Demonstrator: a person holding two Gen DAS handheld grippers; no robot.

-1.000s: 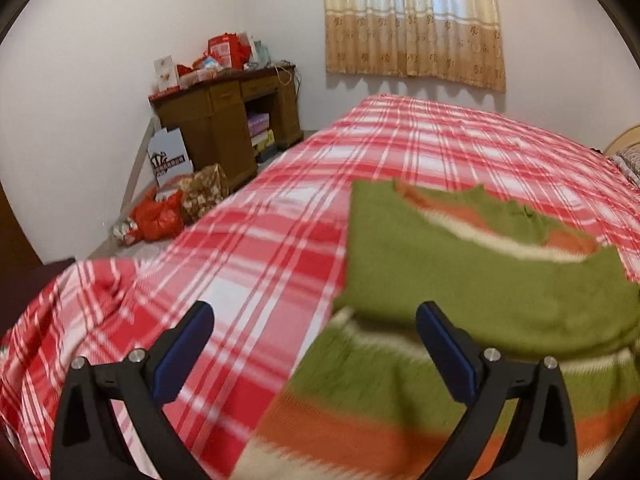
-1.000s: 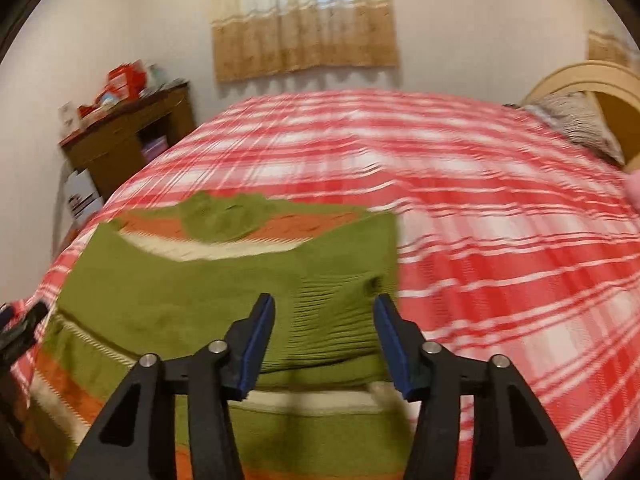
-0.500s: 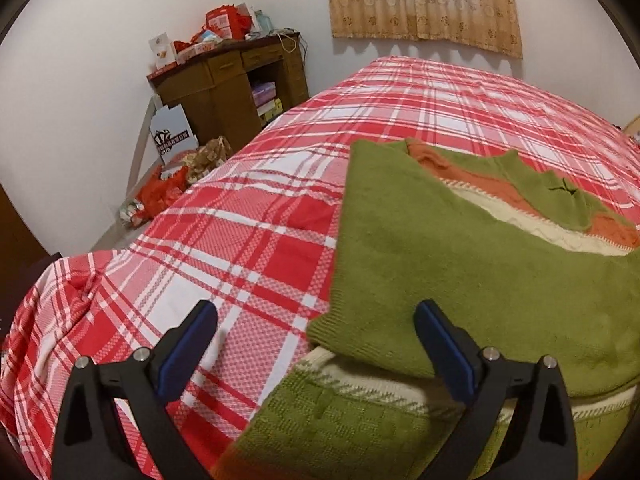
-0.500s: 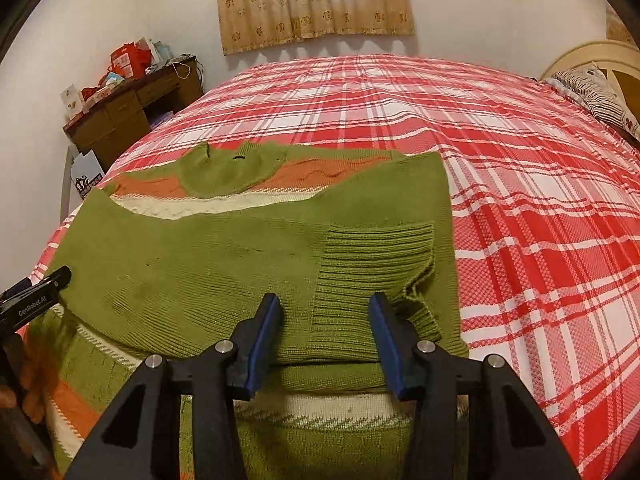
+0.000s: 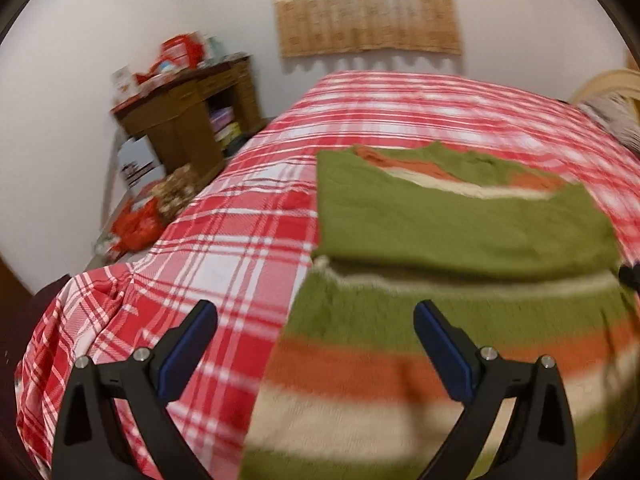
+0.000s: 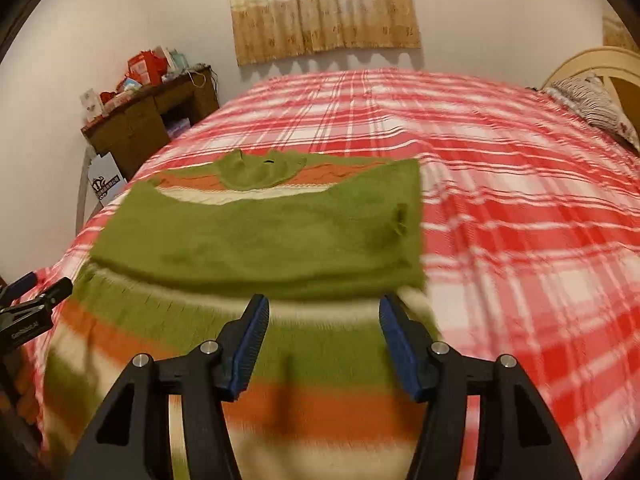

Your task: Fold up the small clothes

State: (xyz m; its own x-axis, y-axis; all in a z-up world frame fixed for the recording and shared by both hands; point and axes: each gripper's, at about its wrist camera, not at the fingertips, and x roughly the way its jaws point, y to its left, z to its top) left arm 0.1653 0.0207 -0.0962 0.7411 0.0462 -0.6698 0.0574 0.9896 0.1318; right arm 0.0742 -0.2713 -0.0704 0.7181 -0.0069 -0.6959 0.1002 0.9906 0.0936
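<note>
A green knit sweater (image 5: 460,232) with orange and cream stripes lies flat on the red plaid bed (image 5: 248,248), both sleeves folded across its chest. It also shows in the right wrist view (image 6: 264,240). My left gripper (image 5: 316,344) is open and empty, above the sweater's lower left edge. My right gripper (image 6: 322,340) is open and empty, above the sweater's lower right part. The left gripper also shows at the left edge of the right wrist view (image 6: 28,312).
A brown wooden desk (image 5: 184,120) with clutter on top stands by the wall left of the bed. Bags and a box (image 5: 140,216) lie on the floor beside it. A pillow (image 6: 592,108) and headboard are at the far right.
Both grippers have pulled back toward the sweater's hem, so more of its striped lower part shows. The right gripper's jaws have opened wider. The sweater has not moved.
</note>
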